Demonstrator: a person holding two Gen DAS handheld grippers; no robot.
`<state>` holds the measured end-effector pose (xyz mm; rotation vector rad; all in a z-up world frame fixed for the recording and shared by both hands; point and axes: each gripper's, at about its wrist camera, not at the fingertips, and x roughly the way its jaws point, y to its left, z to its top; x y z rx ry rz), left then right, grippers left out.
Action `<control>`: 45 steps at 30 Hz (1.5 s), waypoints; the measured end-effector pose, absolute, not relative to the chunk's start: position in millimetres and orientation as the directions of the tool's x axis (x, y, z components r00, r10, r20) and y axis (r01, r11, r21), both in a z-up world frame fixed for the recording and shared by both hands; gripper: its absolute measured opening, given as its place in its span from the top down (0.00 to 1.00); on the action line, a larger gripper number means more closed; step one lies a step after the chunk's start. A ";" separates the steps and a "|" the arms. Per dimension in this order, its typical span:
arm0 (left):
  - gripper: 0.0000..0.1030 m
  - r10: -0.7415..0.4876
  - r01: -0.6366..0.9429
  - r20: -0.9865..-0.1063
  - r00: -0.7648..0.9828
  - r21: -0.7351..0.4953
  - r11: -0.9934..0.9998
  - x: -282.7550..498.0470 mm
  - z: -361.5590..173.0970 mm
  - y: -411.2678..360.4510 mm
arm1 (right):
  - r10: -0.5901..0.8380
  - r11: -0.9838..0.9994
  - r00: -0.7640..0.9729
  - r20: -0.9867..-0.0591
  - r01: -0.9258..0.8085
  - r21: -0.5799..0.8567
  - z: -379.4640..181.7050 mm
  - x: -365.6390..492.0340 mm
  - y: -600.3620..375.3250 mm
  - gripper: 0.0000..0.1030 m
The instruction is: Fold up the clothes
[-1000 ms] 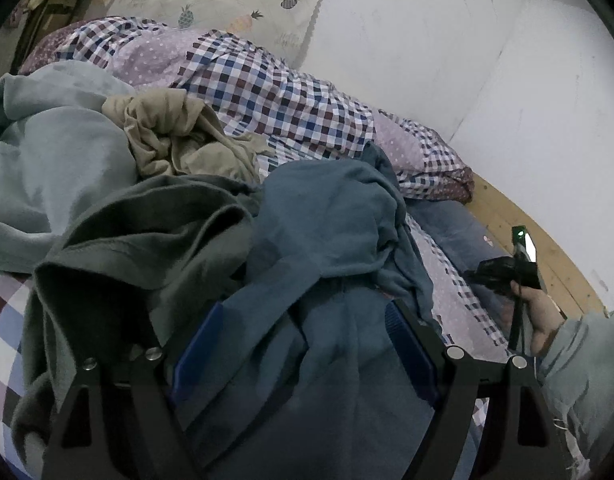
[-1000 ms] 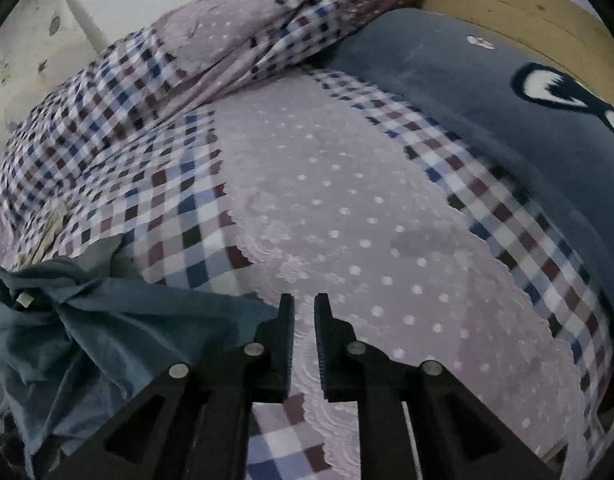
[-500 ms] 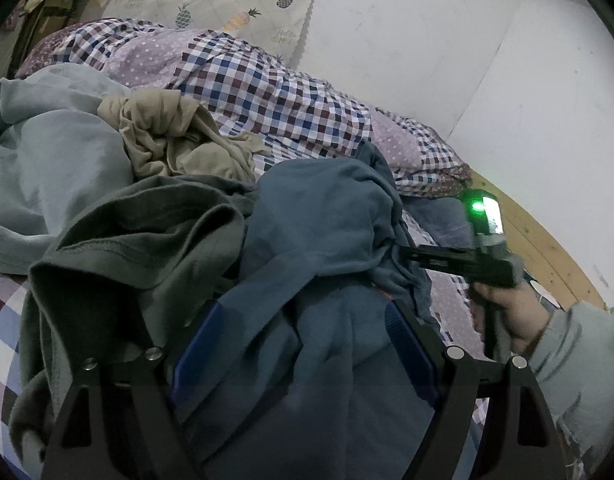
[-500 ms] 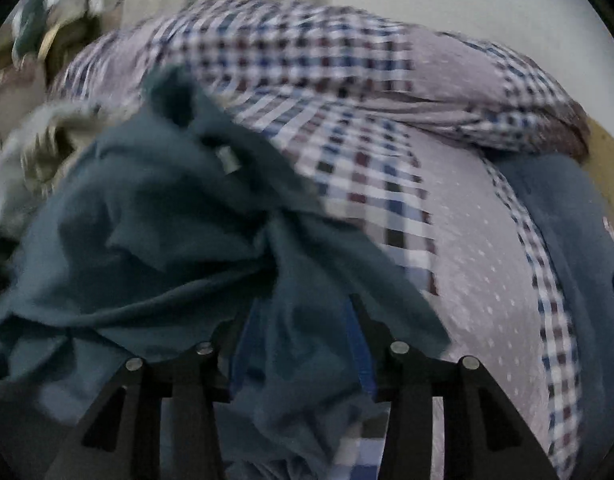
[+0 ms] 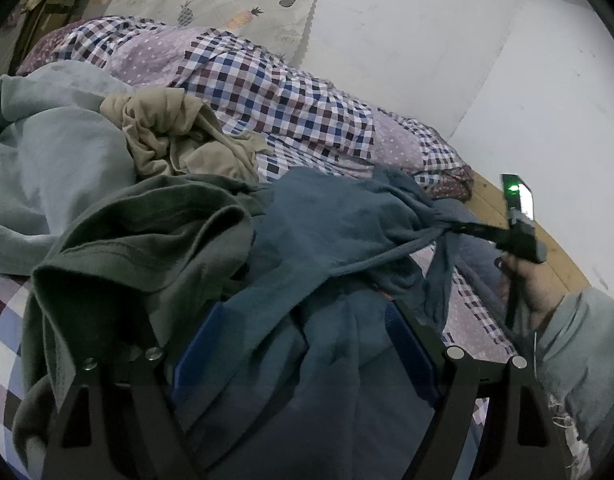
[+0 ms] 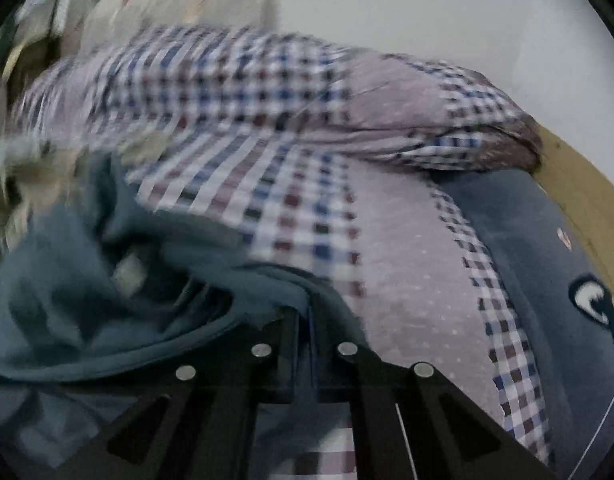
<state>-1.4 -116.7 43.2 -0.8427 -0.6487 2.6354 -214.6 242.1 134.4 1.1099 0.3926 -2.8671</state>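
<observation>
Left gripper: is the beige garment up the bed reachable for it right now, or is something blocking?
Probably not directly. The left gripper stands open over the blue garment, and the green garment is heaped between it and the beige garment. It would need to lift over.

blue shirt (image 5: pixel 331 236): matt soft cloth | bed frame (image 6: pixel 587 200): smooth wood
</observation>
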 end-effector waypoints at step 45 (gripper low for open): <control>0.17 0.429 -0.409 -0.431 -0.794 -0.143 -0.901 32.2 107.1 39.6 | -0.115 -0.890 -0.810 -0.575 -0.173 0.421 102.6 -24.1 363.8 0.43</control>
